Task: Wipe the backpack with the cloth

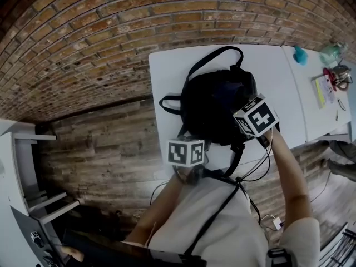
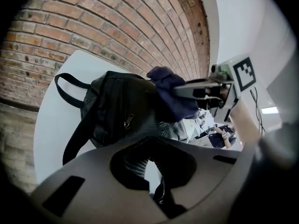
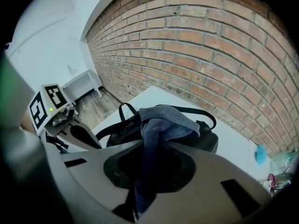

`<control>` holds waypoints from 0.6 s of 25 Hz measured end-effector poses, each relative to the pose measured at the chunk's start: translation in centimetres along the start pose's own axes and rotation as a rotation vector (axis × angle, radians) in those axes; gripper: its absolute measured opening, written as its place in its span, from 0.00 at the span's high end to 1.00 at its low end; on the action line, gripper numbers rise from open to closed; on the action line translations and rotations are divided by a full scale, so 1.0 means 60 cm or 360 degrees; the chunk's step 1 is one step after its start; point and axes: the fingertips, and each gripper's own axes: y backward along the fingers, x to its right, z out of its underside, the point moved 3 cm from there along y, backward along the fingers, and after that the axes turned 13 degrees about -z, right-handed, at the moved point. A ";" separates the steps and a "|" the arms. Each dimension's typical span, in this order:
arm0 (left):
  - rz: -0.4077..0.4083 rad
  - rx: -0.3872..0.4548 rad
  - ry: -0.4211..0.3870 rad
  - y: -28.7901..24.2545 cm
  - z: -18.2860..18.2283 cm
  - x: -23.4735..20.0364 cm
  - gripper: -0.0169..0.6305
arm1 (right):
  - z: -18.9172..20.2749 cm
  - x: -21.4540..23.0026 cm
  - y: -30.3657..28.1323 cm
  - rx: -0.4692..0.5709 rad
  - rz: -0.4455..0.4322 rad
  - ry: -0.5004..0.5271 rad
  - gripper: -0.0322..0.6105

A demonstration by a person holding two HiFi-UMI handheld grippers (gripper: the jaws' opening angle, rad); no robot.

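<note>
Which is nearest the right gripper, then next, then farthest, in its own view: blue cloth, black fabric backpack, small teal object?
1. Blue cloth, between the jaws.
2. Black fabric backpack, just behind.
3. Small teal object, far right.

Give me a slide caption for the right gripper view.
Right gripper shut on a blue cloth over a black backpack on a white table, brick wall behind.

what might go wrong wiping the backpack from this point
1. The right gripper pinches the cloth by one fold, with the rest bunched loose over the backpack. A hard stroke might pull it free.
2. The backpack lies toward the near edge of the table, so a stroke toward the person may slide it off.
3. The loose strap and zipper pull could snag the cloth.
</note>
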 end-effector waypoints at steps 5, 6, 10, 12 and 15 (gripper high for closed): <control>-0.0003 -0.0006 0.0002 0.001 0.001 -0.004 0.97 | -0.067 0.065 -0.027 0.0051 0.0117 0.0034 0.88; -0.0003 -0.0007 0.0002 0.001 0.000 -0.005 0.97 | -0.078 0.078 -0.035 0.0042 0.0136 0.0042 0.88; -0.0002 -0.0010 0.0007 0.003 -0.002 -0.006 0.97 | -0.112 0.115 -0.068 -0.0010 0.0160 0.0033 0.88; -0.0002 -0.0013 0.0011 0.002 -0.003 -0.007 0.97 | -0.119 0.130 -0.084 -0.0031 0.0168 0.0006 0.88; 0.0001 -0.0014 0.0012 0.000 -0.003 -0.007 0.97 | -0.116 0.152 -0.108 -0.0083 0.0205 -0.0026 0.88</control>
